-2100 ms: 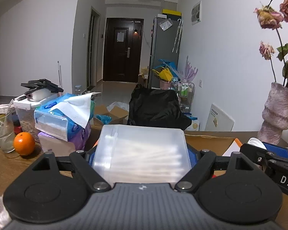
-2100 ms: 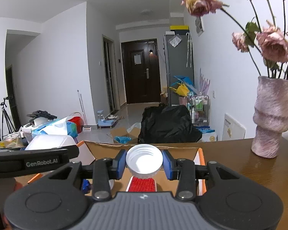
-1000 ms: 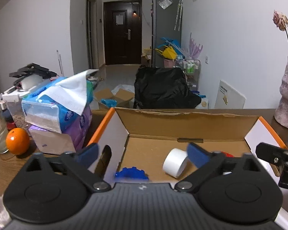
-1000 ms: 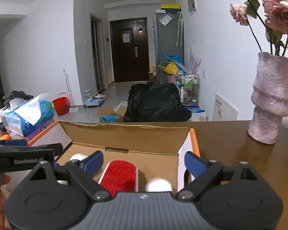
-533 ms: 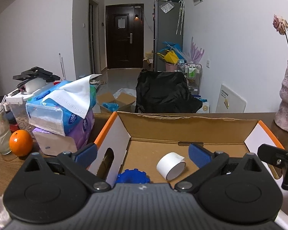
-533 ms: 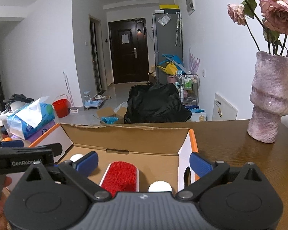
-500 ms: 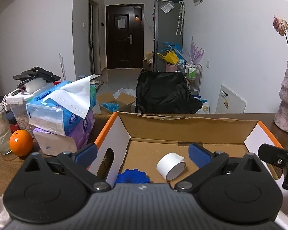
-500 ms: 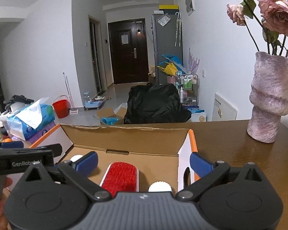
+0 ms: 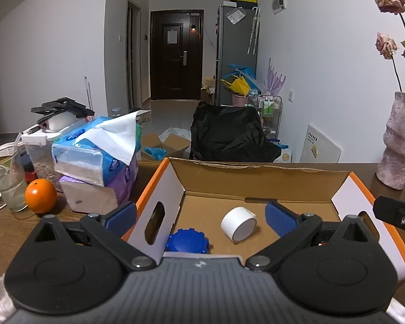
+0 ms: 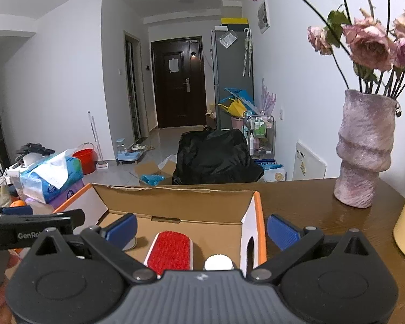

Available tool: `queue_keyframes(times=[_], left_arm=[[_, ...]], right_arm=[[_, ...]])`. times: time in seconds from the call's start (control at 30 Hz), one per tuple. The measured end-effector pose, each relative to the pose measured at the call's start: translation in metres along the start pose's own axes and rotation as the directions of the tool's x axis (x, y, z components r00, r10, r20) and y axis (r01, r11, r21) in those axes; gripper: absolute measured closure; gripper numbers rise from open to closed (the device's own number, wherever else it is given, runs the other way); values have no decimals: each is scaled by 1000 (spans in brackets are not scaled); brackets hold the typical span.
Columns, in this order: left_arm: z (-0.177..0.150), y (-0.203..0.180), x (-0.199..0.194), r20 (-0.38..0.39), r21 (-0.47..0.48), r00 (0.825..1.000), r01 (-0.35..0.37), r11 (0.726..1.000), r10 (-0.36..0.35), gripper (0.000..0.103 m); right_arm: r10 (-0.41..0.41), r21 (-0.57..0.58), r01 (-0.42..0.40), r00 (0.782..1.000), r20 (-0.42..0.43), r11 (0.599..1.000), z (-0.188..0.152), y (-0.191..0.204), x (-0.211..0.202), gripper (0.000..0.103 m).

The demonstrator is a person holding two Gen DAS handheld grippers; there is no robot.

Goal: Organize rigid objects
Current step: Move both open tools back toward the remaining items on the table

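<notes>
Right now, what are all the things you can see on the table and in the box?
box: 1, cardboard with orange edges, middle of table
tape roll: 1, white, on its side in box
blue cap: 1, in box, near left wall
brush: 1, red, in box
white cap: 1, in box beside brush
tissue packs: 2, blue on purple, left of box
orange: 1, left of tissues
glass: 1, clear, beside orange
vase: 1, pink, with dried roses, right of box
table: 1, brown wood
left gripper: black, blue pads, jaws open, empty
right gripper: same, jaws open, empty
</notes>
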State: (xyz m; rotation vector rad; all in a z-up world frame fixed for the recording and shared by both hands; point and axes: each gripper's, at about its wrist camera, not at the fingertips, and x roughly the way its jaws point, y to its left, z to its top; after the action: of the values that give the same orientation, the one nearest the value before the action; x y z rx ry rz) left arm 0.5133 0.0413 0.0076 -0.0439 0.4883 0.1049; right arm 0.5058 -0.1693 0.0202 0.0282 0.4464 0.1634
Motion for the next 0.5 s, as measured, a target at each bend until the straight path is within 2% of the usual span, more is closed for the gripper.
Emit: queue_keyframes(times=[0.5], left_arm=[[-26, 0, -46, -4, 8, 1000, 2, 1000, -2, 0]], right_arm=[[-8, -40, 7, 1000, -2, 999, -24, -1, -49, 0]])
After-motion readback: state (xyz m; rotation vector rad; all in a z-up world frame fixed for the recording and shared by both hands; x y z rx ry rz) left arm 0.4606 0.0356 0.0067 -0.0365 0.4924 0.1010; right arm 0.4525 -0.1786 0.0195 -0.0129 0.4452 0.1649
